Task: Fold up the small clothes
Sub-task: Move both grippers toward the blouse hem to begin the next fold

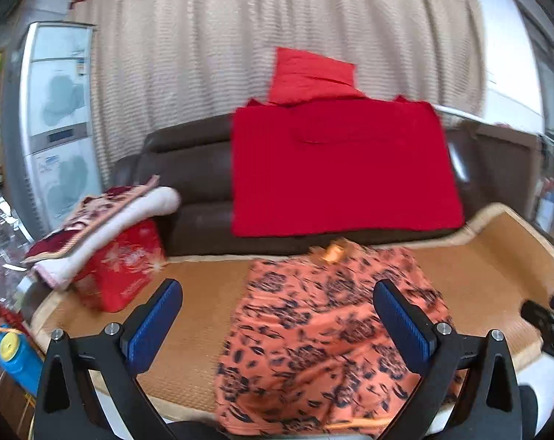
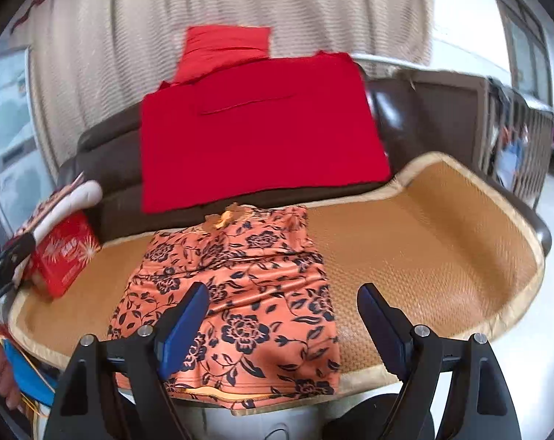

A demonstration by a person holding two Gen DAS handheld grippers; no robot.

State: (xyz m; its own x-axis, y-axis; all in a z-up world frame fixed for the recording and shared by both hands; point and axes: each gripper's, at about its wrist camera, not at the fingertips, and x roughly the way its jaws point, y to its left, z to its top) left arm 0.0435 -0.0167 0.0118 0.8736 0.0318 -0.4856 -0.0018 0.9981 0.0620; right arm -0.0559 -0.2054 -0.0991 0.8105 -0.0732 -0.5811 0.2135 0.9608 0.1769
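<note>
Left wrist view.
- Left gripper (image 1: 277, 315): jaws spread wide, nothing between them; I hold it above the near part of the garment, not touching it.
- Orange floral garment (image 1: 324, 333): small top, dark flower print, lying lengthwise on the woven mat (image 1: 200, 293), collar end toward the sofa, near hem at the mat's front edge. The picture is blurred, so I cannot tell how smooth it lies.
- Red cloth (image 1: 343, 172): draped over the brown leather sofa (image 1: 192, 168) behind the mat.
- Red gift box (image 1: 123, 264): on the mat's left end, with a folded blanket (image 1: 104, 220) on top.
- Right gripper (image 1: 545, 319): only a dark edge shows at the right margin.

Right wrist view.
- Right gripper (image 2: 282, 321): jaws equally wide, holding nothing; the garment's right edge runs between them.
- Orange floral garment (image 2: 240, 293): looks already doubled lengthwise, with creases across the middle; a pale tag or bow sits at the collar.
- Woven mat (image 2: 431, 249): bare to the right of the garment.

Risks, as I judge them.
- The fabric looks thin and slippery: a pinch on the top layer alone would peel the fold apart.
- A pad pressed too low could catch the mat's weave and drag it.
- The near hem lies at the mat's front edge; a pull toward me could slide the garment off.
</note>
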